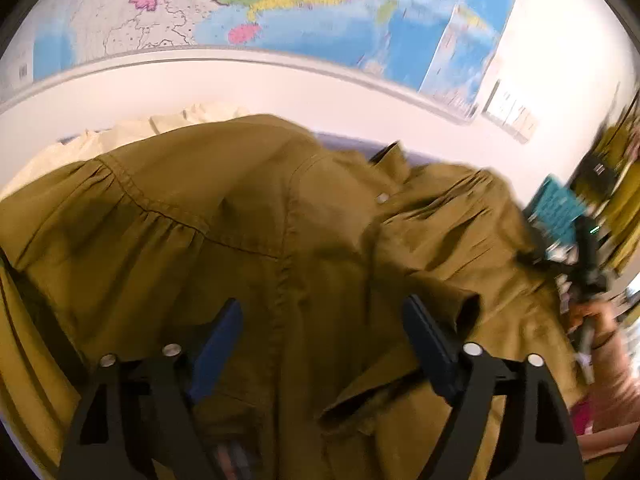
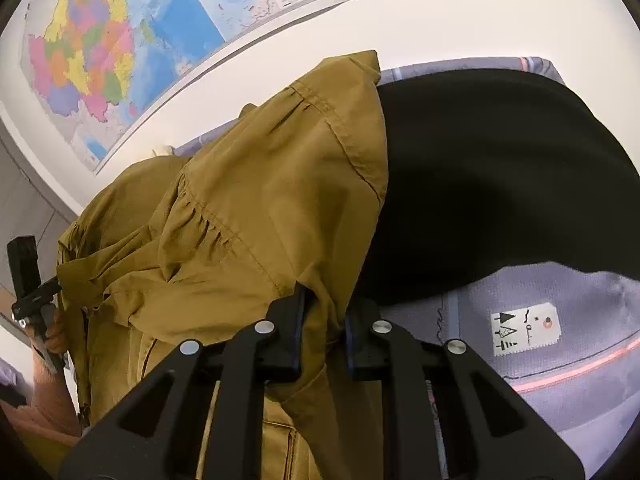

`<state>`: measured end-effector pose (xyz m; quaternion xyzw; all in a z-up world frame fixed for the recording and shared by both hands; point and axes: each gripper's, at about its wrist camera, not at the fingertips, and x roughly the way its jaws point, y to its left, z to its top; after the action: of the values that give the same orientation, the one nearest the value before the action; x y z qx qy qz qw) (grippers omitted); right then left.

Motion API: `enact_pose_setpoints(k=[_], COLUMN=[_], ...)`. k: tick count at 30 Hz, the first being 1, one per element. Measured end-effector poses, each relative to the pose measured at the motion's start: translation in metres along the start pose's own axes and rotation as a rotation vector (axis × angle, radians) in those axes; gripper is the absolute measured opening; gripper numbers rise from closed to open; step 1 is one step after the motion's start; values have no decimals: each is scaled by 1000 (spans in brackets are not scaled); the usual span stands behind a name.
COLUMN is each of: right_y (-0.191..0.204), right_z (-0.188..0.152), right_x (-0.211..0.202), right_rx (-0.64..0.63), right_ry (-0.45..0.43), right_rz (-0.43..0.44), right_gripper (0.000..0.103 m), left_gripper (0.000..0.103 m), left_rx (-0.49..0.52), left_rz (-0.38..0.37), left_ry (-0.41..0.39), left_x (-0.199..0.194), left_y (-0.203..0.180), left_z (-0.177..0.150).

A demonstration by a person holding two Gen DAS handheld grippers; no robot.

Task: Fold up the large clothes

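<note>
An olive-brown shirt [image 1: 248, 216] with gathered seams and a snap button fills the left wrist view. My left gripper [image 1: 324, 320] is open just above it, jaws wide apart over the cloth. In the right wrist view the same shirt [image 2: 256, 208] hangs bunched. My right gripper [image 2: 323, 312] is shut on a fold of the shirt's edge. The left gripper [image 2: 32, 292] and the hand holding it show at the far left of the right wrist view. The right gripper [image 1: 588, 264] shows at the right edge of the left wrist view.
A black garment [image 2: 500, 184] lies on the lilac printed bedsheet [image 2: 560, 360] to the right of the shirt. A cream garment [image 1: 132, 132] lies behind the shirt. A coloured wall map [image 1: 320, 8] hangs on the white wall behind.
</note>
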<state>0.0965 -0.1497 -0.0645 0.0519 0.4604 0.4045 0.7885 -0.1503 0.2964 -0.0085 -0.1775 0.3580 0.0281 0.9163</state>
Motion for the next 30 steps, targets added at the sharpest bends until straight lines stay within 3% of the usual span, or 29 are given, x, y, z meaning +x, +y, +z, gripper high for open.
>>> enact_pose_setpoints(k=[1,3,7,9,14,15,17,19,21,23,26,27,30], right_y=[0,-2,1,-3,-7,-7,-9,-13,-21,-29,-26,-21,5], right_z=[1,1,-1,-1,-2,-2,0,3,4,0,0,1,8], right_x=[1,-1,-4,-4,-4,-6,-14,-26,-27,-13,-16,-24,-45], right_rx=[10,20,9,29,39,41,38,44,69,94,99,93,0], right_ry=[-2,-10,-20,-20,-24,-29,-57,-93,-94,-37,-40,-69,-150], right_rz=[9,20,12,26,32,34,19,14,7,-16,-47,-75,-97], right_gripper=[14,14,14,14,13,11,9,8,8,10,27,44,47], left_gripper=[92,92,96,96,96,92,60,42,40,40,41,41,41], left_rx=[-17,-17,25,52,146,151,178,201,195,188,182,182,197], left_rz=[-54,-154,-262,-220,-82,-42,24,90,119,154,145,140,145], left_ry=[4,-21,-116,-111,34,68,111,115,101,93,97,94,86], left_x=[-3,-12,-39,-33,19,30,49,62,69,77,79,78,74], left_y=[4,8,5,-5,-34,-37,-41,-46,-43,-41,-38,-38,-37], left_z=[-1,-3,-12,-15,-16,-14,-8,1,7,13,13,11,9])
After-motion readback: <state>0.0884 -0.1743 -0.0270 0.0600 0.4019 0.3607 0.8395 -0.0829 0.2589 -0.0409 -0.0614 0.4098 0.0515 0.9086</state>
